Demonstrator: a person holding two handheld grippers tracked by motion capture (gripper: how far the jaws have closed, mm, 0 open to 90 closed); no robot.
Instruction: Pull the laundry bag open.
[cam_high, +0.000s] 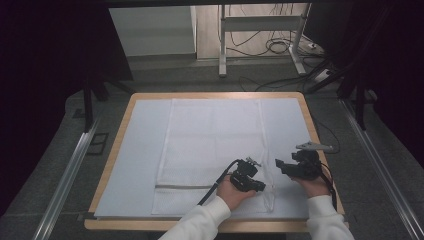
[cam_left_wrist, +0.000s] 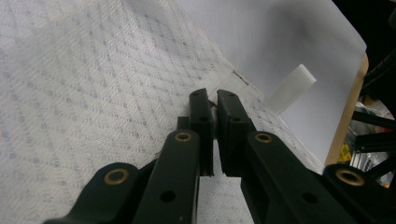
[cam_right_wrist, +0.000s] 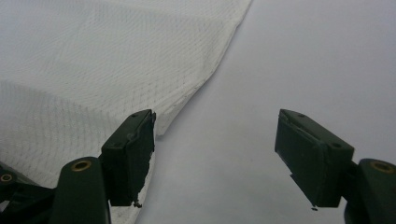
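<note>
While the white mesh laundry bag lies flat on the pale sheet that covers the tabletop, the left hand-held gripper sits on the bag's near right corner, close to its zip. In the left gripper view its jaws are pressed almost together over the mesh at the bag's edge; whether fabric is pinched between them I cannot tell. The right hand-held gripper hovers just beside the bag's right edge with its jaws spread wide, nothing between them. A small white block lies on the sheet beyond the bag.
</note>
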